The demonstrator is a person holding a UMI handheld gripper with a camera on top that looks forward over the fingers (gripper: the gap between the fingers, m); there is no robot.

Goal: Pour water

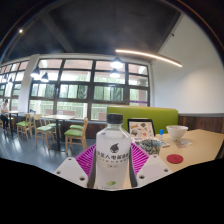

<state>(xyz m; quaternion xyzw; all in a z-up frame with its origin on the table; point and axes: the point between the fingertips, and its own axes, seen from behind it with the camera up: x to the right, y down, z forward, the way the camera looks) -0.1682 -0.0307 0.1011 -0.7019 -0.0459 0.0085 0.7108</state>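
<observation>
A clear plastic water bottle (113, 155) with a white cap and a white printed label stands upright between my fingers, lifted well above the table. My gripper (113, 163) is shut on the bottle, both pink pads (86, 161) pressing against its sides. Beyond the bottle to the right, a white bowl-shaped cup (177, 131) sits on the pale wooden table (198, 150). The bottle's lower part is hidden below the fingers.
A dark bowl (151, 146) and a red coaster (174, 158) lie on the table just right of the fingers. A tablet or picture frame (141, 128) stands behind. A green sofa (150, 117), chairs and tables fill the room beneath large windows.
</observation>
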